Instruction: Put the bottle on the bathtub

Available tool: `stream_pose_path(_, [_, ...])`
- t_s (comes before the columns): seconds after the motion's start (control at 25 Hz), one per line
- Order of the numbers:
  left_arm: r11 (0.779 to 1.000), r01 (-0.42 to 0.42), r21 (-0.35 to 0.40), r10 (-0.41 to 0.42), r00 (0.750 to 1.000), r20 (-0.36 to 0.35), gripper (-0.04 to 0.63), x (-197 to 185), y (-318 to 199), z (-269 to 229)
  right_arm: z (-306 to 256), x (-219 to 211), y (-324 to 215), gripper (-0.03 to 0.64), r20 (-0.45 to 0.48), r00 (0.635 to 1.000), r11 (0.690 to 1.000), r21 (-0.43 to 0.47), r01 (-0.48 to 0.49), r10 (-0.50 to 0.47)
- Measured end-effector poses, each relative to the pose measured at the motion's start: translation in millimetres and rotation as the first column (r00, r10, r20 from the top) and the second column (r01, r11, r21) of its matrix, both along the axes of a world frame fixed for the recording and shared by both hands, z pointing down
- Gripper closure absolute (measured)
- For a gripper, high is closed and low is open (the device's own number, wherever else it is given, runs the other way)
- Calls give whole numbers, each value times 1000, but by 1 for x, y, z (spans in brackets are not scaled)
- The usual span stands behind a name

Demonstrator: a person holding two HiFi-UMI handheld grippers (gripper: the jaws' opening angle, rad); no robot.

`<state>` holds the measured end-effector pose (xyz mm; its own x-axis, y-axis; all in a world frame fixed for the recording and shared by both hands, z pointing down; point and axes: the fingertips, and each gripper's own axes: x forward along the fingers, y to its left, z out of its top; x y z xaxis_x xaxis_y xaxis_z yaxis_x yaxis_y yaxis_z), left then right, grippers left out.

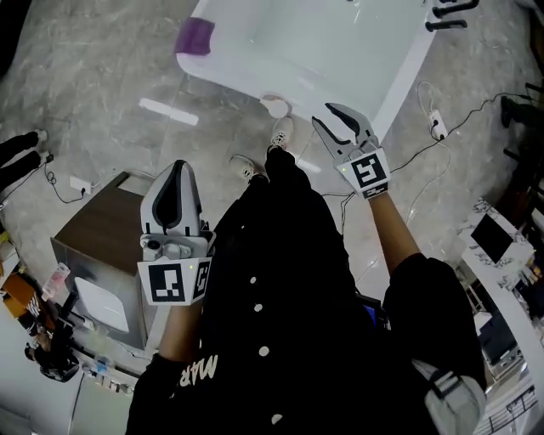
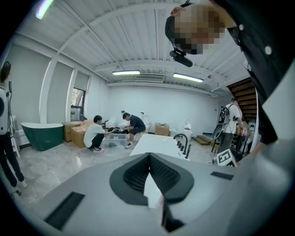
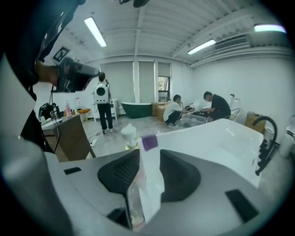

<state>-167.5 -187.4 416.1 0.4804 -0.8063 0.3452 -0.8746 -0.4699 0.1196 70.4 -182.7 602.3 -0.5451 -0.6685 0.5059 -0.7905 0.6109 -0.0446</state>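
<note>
Bathtub (image 1: 323,42) cut off above, tap (image 1: 446,24) cropped

Bottle (image 1: 274,106) on bathtub (image 1: 399,85) rim, just ahead & slightly left of R gripper (image 1: 325,115). Block (image 1: 195,36) on rim further left. Tap (image 1: 446,21) ahead-right. Cabinet (image 1: 102,229) below, left of L gripper (image 1: 180,168).

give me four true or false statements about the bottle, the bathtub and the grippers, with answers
1. The white-capped clear bottle stands on the white bathtub's rim. True.
2. The right gripper holds that bottle. False: its jaws stand apart, with the bottle beyond them.
3. A purple object sits on the bathtub's rim. True.
4. The left gripper is over the bathtub. False: it is beside a brown wooden cabinet, away from the tub.
</note>
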Motion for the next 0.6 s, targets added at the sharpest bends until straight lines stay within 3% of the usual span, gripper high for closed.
stream_pose_path(0.08, [999,-12,32,12,1000,-3,584,2,-7,-6,-51,12,-11,545,68,995,994,81,-72,67])
stream_pose_path(0.12, [999,-16,48,16,1000,-6,584,3,-11,-9,-77,17,-16,616,110,990,987,123,-101,88])
stream_pose_path(0.24, [997,-17,81,19,1000,-24,584,1,-17,-20,-139,21,-23,615,212,970,967,198,-163,120])
stream_pose_path(0.36, [992,-19,121,23,999,-34,584,1,-20,-36,-186,19,-21,615,284,954,961,221,-165,99])
stream_pose_path(0.48, [986,-22,167,29,999,-40,584,5,-26,-54,-229,15,-16,618,396,917,966,213,-147,52])
stream_pose_path(0.6, [979,-18,205,30,998,-55,584,5,-31,-69,-266,24,-14,615,467,881,945,250,-211,73])
